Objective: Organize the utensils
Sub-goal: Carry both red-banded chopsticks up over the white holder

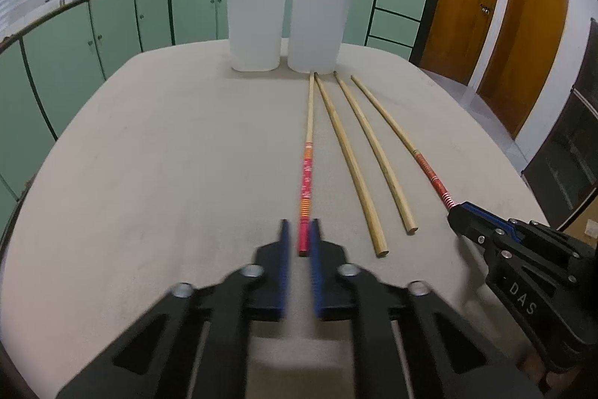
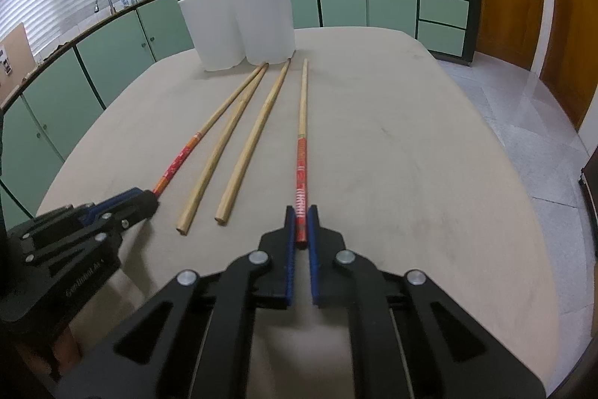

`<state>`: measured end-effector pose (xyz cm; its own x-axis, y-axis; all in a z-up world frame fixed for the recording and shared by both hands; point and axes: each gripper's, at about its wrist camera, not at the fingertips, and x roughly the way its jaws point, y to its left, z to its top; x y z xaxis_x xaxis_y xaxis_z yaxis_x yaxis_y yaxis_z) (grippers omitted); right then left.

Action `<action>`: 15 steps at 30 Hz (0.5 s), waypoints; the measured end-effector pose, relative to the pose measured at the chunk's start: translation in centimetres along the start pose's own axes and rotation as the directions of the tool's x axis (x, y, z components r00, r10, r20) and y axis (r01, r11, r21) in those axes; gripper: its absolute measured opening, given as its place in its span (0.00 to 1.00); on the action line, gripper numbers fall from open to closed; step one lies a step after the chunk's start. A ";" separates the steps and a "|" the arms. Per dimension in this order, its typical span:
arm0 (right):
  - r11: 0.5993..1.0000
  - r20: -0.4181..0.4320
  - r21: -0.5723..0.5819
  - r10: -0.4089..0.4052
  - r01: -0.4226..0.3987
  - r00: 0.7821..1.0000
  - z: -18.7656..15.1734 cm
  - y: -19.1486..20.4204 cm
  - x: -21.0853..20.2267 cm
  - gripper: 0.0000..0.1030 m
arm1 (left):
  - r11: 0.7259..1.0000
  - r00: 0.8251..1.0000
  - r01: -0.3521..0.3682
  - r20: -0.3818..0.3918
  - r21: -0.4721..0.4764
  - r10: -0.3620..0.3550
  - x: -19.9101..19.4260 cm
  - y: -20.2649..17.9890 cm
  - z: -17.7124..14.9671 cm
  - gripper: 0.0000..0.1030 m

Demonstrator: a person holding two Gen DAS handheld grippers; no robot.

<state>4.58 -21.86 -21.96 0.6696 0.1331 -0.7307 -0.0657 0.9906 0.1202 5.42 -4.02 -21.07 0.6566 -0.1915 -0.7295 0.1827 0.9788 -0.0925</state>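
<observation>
Nearest the white twin-cup holder [image 1: 287, 28], all four chopsticks show pale wood tips; the two middle plain chopsticks [image 1: 351, 159] are tan throughout. The pink chopstick [image 1: 306, 182] carries an orange band, pink body and orange-white stripes, while the red chopstick [image 2: 301, 174] appears red with white stripes, finer markings unclear. Both gripper pads [image 1: 316, 264] are blue on black frames; the table [image 1: 149, 174] is beige.

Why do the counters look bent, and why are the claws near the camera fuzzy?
Left wrist view: the fisheye lens bows the cabinets and darkens the corners; the left gripper close up is blurred. Right wrist view: same bending, with the right gripper sharper and soft, even light on the table.
</observation>
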 end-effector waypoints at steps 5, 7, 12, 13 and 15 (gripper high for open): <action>1.000 0.027 0.006 0.010 -0.010 1.000 0.3 0.0 -0.9 0.05 | 1.000 0.998 -0.013 0.064 0.027 0.012 -1.7 -0.4 0.8 0.06; 1.000 0.049 0.002 0.011 -0.011 0.999 0.7 0.1 -1.7 0.05 | 0.999 0.995 -0.021 0.101 0.033 0.018 -2.7 -0.6 1.3 0.06; 1.000 0.118 -0.020 0.005 -0.002 0.993 2.3 0.3 -3.8 0.05 | 0.999 0.978 -0.029 0.207 0.030 0.022 -5.8 -0.7 3.6 0.06; 1.000 0.135 -0.026 0.004 0.000 0.991 2.8 0.3 -4.3 0.05 | 0.999 0.975 -0.026 0.223 0.029 0.019 -6.3 -0.7 4.1 0.06; 0.999 0.164 -0.035 0.004 0.002 0.986 3.7 0.3 -5.3 0.05 | 1.000 0.967 -0.017 0.254 0.026 0.010 -7.4 -0.6 5.4 0.06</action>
<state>3.80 -22.39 -15.58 0.7814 0.1300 -0.6104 -0.0902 0.9913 0.0956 4.43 -3.59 -11.99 0.8227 -0.1938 -0.5343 0.1901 0.9798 -0.0627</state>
